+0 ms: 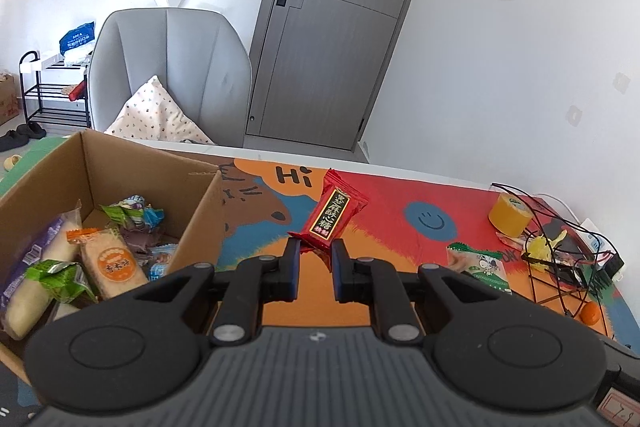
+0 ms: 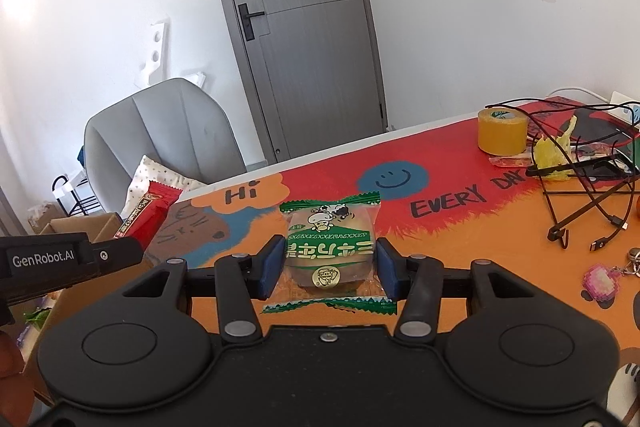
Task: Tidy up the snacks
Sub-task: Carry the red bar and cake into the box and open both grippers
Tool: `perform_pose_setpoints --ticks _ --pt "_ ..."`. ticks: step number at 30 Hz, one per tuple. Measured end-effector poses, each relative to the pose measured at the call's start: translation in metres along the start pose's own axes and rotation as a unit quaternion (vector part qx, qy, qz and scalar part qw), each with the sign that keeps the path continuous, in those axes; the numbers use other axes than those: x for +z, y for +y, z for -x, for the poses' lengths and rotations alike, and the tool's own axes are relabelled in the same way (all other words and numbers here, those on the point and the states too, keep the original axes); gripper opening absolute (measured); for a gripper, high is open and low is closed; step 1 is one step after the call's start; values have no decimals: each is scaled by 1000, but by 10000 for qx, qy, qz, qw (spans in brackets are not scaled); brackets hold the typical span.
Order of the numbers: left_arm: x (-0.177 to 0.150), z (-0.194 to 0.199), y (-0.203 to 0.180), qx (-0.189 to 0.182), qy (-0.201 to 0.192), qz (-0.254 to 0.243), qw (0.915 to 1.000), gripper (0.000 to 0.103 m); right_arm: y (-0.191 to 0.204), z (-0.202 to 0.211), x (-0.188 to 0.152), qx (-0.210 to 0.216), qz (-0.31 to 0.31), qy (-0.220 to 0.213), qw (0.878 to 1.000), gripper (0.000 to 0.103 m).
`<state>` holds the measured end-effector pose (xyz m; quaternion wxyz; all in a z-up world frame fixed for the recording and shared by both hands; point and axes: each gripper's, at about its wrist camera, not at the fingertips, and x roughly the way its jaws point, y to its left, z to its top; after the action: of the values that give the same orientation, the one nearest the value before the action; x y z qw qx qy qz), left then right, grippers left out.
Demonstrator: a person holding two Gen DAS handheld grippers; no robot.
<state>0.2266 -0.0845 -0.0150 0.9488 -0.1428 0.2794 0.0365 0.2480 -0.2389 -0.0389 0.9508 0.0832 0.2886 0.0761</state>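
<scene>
Snacks were split between both grippers and a cardboard box (image 1: 120, 167) at the desk's left end. The left gripper (image 1: 316, 251) had its fingers pinching the lower corner of a red candy packet (image 1: 330, 213), held off the desk beside the box. The right gripper (image 2: 326, 267) had its fingers pressed against the two sides of a green-and-clear wrapped cake (image 2: 330, 251), also held off the surface. Inside the box lay several wrapped snacks, among them an orange-labelled rice cracker (image 1: 114, 263). On the far right of the desk stood a roll of yellow tape (image 2: 502, 131), next to a tangle of black cables (image 2: 580, 187) and a yellow wrapper (image 2: 552, 151). A bright cartoon mat (image 2: 440, 195) covered the desk (image 1: 400, 167). Beyond it stood a grey armchair (image 1: 172, 67) with a spotted cushion (image 1: 156, 115), a grey door (image 1: 332, 27) and white walls.
</scene>
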Motion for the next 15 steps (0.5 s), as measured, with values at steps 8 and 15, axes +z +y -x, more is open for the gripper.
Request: perform_pose_setpoints --ticks 8,15 --pt "3 25 14 54 -164 64 9998 15 14 18 2 119 67 -158 9998 49" --pt "8 44 29 101 -314 147 9993 15 28 31 6 223 120 -274 9993 49"
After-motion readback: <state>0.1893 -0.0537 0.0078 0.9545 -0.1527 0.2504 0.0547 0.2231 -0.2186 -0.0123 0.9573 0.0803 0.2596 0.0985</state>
